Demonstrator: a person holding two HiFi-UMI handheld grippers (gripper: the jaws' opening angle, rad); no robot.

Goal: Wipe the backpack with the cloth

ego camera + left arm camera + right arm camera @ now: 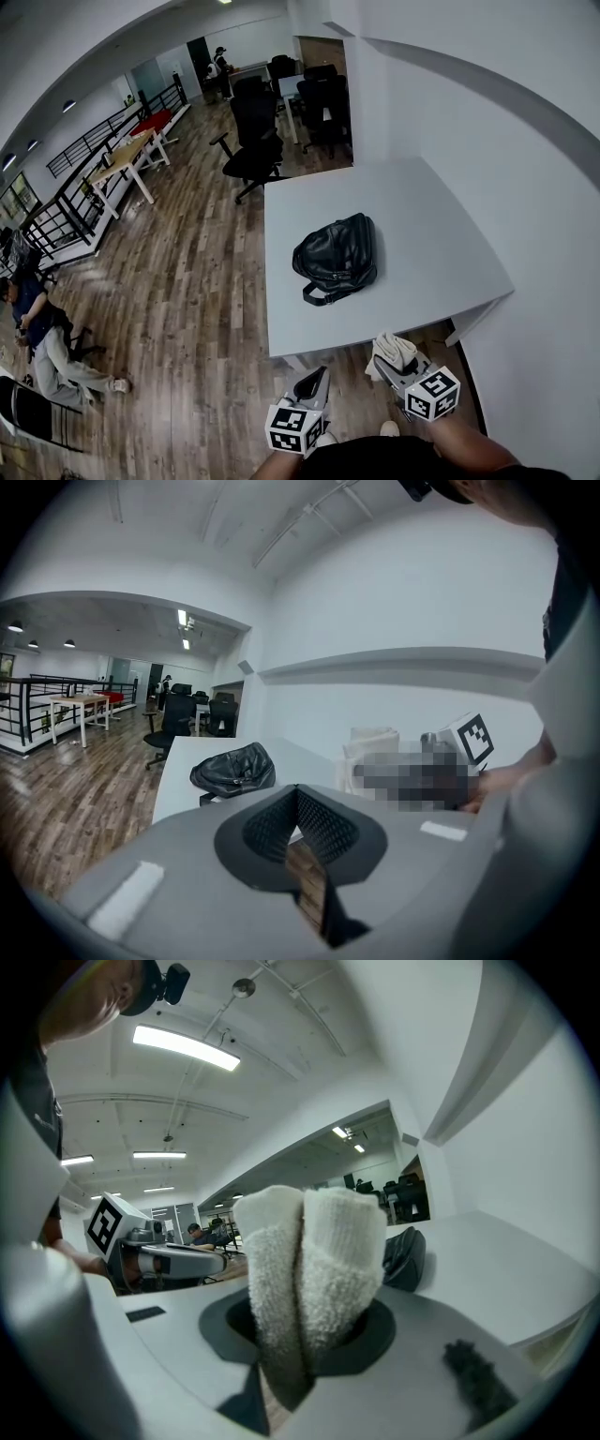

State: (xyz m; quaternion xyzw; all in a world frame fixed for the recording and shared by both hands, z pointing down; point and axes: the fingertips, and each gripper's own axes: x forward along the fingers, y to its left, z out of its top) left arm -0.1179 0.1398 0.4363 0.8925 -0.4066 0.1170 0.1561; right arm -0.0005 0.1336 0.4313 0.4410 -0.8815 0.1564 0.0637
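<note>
Right now your right gripper [307, 1330] is clenched on the cloth [314, 1241]. The cloth is a thick white terry piece folded double, so two rounded lobes stand up out of the jaws and fill the middle of the right gripper view. Your left gripper [297, 803] holds nothing: its two dark ribbed pads are pressed together at the tips, with only the floor showing in the narrow slit below them. From the head view both grippers sit low and close to your body, side by side. They are on your side of the near edge of the table [427, 220], over the wooden floor [187, 281], and their marker cubes face up toward you. The backpack [336, 255], black and shiny like leather, lies flat around the middle of the white tabletop. A strap loop trails off its end toward you, and it is well apart from both grippers. Nothing else rests on the table that can be made out. The table's right side runs along a white wall [525, 187]. Beyond its far end stand several black office chairs [253, 141], and a person [37, 333] sits low on the floor far off to your left, beside a black railing.
</note>
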